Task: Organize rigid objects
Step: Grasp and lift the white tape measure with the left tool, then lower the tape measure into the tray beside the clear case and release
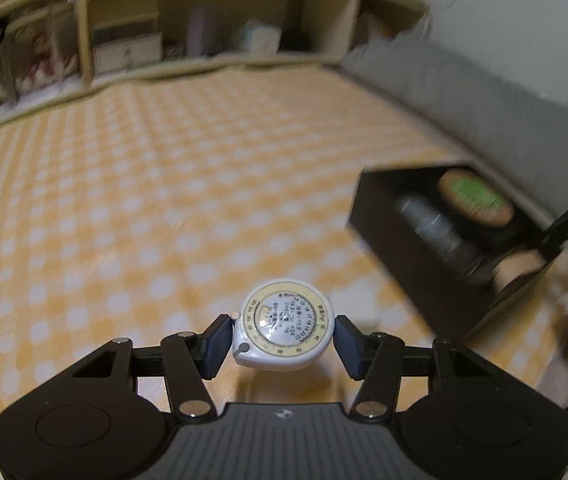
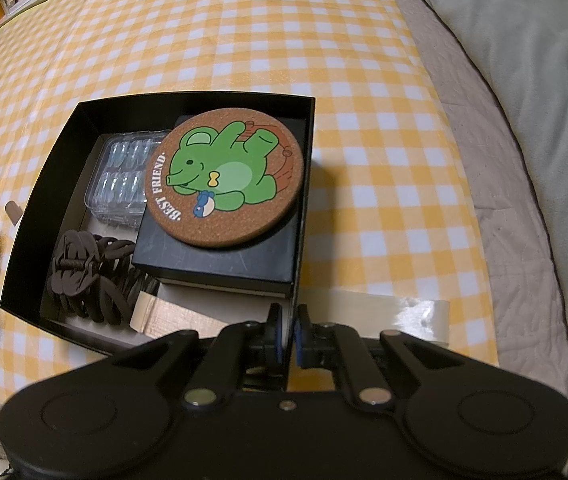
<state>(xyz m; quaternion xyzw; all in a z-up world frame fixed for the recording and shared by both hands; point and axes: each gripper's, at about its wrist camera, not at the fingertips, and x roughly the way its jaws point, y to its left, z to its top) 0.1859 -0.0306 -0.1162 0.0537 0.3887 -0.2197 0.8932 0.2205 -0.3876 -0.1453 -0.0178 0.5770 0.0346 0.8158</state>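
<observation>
left tongs (image 1: 282, 340) gripping tape measure (image 1: 281, 330) above checkered table (image 1: 163, 200) | box (image 2: 155, 104) lying at 3 o'clock of it | right tongs (image 2: 288, 330) clamping box wall at 6 o'clock, coaster (image 2: 223, 176) inside

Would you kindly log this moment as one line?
left tool: holds tape measure | right tool: pinches black box wall | coaster: in box

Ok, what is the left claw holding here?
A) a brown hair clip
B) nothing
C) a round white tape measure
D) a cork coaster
C: the left claw has its pads pressed on either side of the round white tape measure, lifted above the checked cloth; the cork coaster lies in the black box.
</observation>
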